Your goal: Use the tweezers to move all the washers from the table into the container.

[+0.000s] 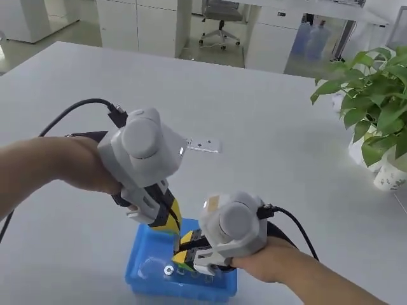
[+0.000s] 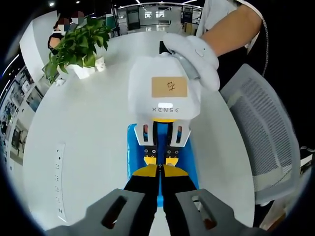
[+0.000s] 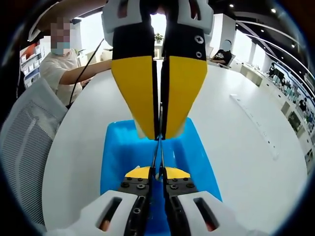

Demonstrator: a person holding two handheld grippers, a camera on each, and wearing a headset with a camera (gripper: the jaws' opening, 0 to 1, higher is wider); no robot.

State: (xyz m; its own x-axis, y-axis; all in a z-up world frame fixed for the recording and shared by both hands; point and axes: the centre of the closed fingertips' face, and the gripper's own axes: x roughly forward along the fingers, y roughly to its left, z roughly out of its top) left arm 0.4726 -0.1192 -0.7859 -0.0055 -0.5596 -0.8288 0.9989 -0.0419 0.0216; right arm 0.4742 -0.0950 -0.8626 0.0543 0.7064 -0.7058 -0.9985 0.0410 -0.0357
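A blue container [image 1: 141,277] sits at the near table edge, with a washer [image 1: 168,271] lying inside. Both grippers hang over it, tip to tip. My left gripper [image 1: 170,223] comes in from the upper left, my right gripper [image 1: 184,251] from the lower right. In the right gripper view a thin pair of tweezers [image 3: 158,152] runs from my right gripper [image 3: 157,173] up into the left gripper [image 3: 158,135], and both are shut on it above the container [image 3: 115,152]. In the left gripper view my left gripper [image 2: 160,169] meets the right gripper [image 2: 160,160] over the container [image 2: 132,147].
A white strip [image 1: 203,145] lies flat on the white table [image 1: 267,159] beyond the grippers. A potted plant [image 1: 375,95] stands at the right edge. An office chair [image 1: 219,19] is behind the table. Cables trail from both grippers.
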